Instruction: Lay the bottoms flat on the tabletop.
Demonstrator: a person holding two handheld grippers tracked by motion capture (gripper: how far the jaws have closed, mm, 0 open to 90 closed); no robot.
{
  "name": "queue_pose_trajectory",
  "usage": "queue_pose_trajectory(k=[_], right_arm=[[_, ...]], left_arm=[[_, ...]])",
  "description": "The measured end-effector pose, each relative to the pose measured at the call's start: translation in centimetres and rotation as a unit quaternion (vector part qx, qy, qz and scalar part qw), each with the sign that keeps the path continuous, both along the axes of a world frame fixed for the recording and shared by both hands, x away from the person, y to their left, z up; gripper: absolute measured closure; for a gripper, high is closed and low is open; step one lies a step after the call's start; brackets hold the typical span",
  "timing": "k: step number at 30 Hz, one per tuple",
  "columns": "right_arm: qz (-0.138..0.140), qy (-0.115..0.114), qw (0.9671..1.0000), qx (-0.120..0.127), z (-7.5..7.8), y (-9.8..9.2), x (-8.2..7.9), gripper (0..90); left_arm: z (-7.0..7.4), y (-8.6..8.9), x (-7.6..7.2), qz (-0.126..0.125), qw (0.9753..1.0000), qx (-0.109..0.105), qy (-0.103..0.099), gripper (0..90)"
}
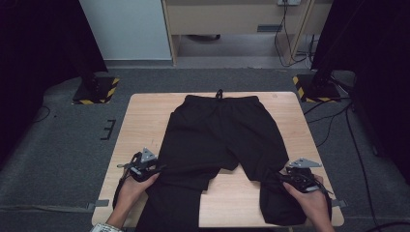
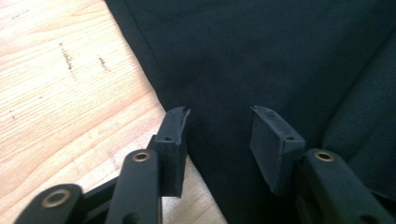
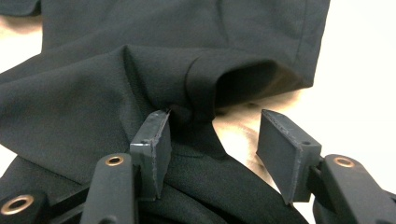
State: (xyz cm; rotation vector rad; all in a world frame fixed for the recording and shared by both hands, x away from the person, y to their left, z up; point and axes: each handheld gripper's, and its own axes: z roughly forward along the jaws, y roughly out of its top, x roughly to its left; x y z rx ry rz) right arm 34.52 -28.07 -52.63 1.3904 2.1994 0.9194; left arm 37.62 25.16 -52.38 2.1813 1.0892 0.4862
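Note:
Black trousers [image 1: 217, 130] lie flat on the wooden table [image 1: 145, 116], waistband and drawstring at the far end, legs running toward the near edge. My left gripper [image 1: 157, 168] is at the outer edge of the left leg. In the left gripper view the gripper [image 2: 220, 114] is open, its jaws straddling the cloth's [image 2: 261, 56] edge just above it. My right gripper [image 1: 285, 176] is at the right leg. There the gripper [image 3: 215, 119] is open, with a raised fold of cloth [image 3: 201, 88] touching its left jaw.
Both trouser legs hang over the table's near edge. Bare wood [image 1: 237, 193] shows between the legs and along both sides. Two stand bases with yellow-black stripes [image 1: 96, 91] [image 1: 316, 88] sit on the grey floor beyond the table. Cables [image 1: 338, 121] trail at the right.

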Motion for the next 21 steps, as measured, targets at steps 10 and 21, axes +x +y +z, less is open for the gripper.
queue_pose_trajectory(k=[10, 21], right_arm=[[0.018, 0.013, 0.9997, -0.007, 0.3, 0.2, -1.8, 44.4], [0.015, 0.017, 0.9997, -0.005, 0.2, 0.1, -1.1, 39.4]], left_arm=[[0.2, 0.4, -1.0, -0.019, 0.9996, -0.005, 0.020, 63.2], [0.8, -0.4, -4.0, -0.056, 0.9975, 0.033, 0.025, 69.3]])
